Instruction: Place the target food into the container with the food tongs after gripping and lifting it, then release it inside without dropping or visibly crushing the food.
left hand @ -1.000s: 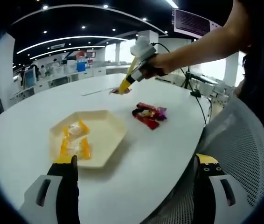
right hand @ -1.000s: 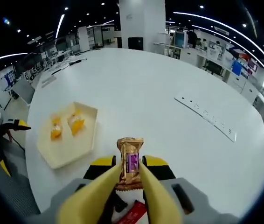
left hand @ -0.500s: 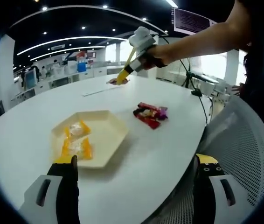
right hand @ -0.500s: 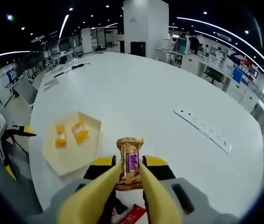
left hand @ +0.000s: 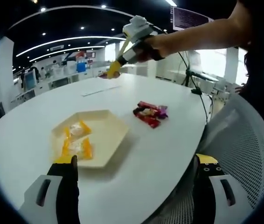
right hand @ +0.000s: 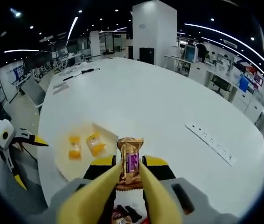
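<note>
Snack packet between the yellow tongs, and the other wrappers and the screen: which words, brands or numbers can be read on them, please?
Snack packet: purple label, print too blurred to read.
Red wrappers on the table: print too small to read.
Wall screen: lines of text, too blurred to read.
Yellow sweets in the tray: no text legible.

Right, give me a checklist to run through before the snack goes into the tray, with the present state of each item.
1. Grip: right gripper shut on the gold snack packet with the purple label, ok.
2. Crushing: packet shows no visible squashing, ok.
3. Height: in the left gripper view the packet hangs above the white table, ok.
4. Position: packet is not yet over the cream hexagonal tray, not ok.
5. Room in the tray: two orange candies sit at one side, bare floor beside them, ok.
6. Left gripper: jaws open, held low, apart from the tray, ok.
</note>
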### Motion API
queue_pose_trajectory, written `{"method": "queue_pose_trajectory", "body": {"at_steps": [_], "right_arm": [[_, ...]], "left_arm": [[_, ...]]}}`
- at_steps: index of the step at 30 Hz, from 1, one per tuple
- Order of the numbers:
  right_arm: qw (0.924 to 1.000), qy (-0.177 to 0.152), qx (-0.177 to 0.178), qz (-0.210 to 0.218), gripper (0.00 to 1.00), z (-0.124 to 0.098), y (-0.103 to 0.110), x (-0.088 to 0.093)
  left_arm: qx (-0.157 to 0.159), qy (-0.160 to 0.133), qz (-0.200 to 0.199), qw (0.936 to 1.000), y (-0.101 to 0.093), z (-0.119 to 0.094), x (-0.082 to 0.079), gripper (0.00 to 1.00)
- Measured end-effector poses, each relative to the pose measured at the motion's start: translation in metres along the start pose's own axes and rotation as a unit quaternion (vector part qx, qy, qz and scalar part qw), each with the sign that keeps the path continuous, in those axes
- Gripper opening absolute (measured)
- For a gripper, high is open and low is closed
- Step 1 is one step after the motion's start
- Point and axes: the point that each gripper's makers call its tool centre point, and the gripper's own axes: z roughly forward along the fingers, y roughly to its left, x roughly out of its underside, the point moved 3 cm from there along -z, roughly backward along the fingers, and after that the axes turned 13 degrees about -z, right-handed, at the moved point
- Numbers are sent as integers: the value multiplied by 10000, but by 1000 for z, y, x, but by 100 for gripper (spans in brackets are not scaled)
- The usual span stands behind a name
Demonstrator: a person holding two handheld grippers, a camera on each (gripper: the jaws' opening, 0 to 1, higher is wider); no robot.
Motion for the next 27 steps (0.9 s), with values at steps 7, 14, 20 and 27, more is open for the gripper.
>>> {"method": "queue_pose_trajectory", "body": {"at_steps": [7,14,20,27], "right_arm": [[9993,-142,-282,-192,21,13,35,-23],[9977,-235,-551,-322,21,28,66,-35],[9957,-271,-663,-589,23,38,86,-41],[9950,-249,-766,-591,27,42,94,-31]], "left_arm": [[-36,46,1,10000,2,0,2,99],[-13,286,-25,9996,-1,3,9,99],[-150,227,-95,9996,5,1,8,99],[-86,294,25,9995,1,2,9,99]]}}
